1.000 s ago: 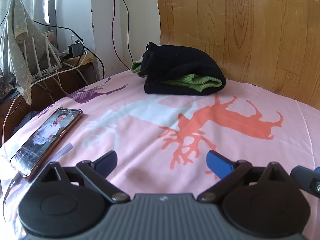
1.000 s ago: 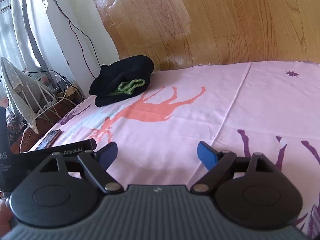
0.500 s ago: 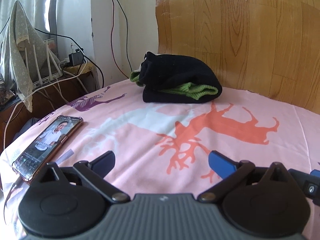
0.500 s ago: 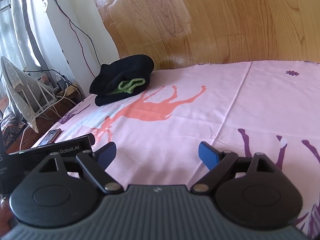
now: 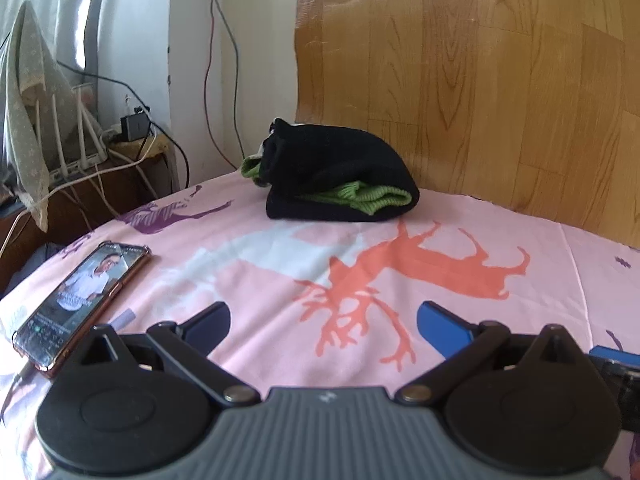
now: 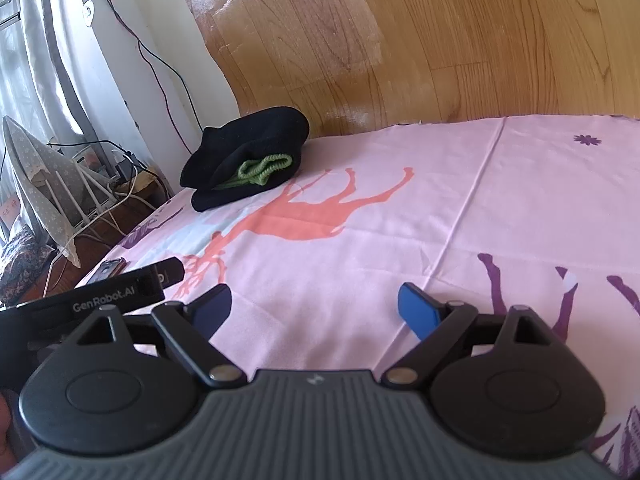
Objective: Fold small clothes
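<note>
A folded black garment (image 5: 340, 176) with a green knit piece (image 5: 368, 198) tucked inside lies at the far side of the pink deer-print sheet (image 5: 280, 264), close to the wooden headboard. The right wrist view shows the same bundle (image 6: 248, 156) at the upper left. My left gripper (image 5: 322, 322) hovers low over the sheet, well short of the bundle, open with nothing between its blue fingers. My right gripper (image 6: 314, 308) is also open and empty, over bare sheet to the right of the left gripper, whose black body (image 6: 92, 304) shows at the left edge.
A phone (image 5: 80, 300) with a lit screen lies on the sheet near its left edge. Beyond that edge stand a router, cables and a cloth-draped object (image 5: 28, 120). The wooden headboard (image 5: 500, 100) rises behind the bed.
The left gripper has risen and pulled back a little, so the bundle and phone sit slightly farther off. The right gripper has barely moved. Both stay open.
</note>
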Tool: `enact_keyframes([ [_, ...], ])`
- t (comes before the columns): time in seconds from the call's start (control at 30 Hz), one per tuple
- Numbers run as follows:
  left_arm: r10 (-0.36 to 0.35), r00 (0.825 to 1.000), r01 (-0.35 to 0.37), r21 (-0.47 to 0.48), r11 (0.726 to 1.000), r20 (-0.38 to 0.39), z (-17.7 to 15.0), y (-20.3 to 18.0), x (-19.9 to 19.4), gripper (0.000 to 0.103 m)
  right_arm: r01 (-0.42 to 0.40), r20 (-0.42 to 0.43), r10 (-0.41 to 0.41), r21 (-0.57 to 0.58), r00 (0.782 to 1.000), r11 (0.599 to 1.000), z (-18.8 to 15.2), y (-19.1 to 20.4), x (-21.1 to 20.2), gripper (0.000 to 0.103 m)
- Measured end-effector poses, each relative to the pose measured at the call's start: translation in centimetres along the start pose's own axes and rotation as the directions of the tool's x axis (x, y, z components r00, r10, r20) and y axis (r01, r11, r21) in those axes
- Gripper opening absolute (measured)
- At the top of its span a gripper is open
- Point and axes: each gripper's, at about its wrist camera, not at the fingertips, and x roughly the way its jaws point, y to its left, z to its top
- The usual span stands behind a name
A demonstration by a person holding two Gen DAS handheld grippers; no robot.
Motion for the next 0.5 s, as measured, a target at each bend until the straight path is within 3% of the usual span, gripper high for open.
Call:
enact_keyframes([
  [0.2,-0.016,1.000,0.016,0.009,1.000,0.005,-0.07,-0.10,-0.07,0.103,0.000,-0.001,0.000,0.000,1.000,1.000,0.04,0.02,0.08,0.093],
  [0.5,0.016,1.000,-0.016,0.032,0.999,-0.012,-0.35,-0.63,0.58,0.103,0.001,-0.001,-0.001,0.001,1.000,1.000,0.05,0.02,0.08,0.093],
])
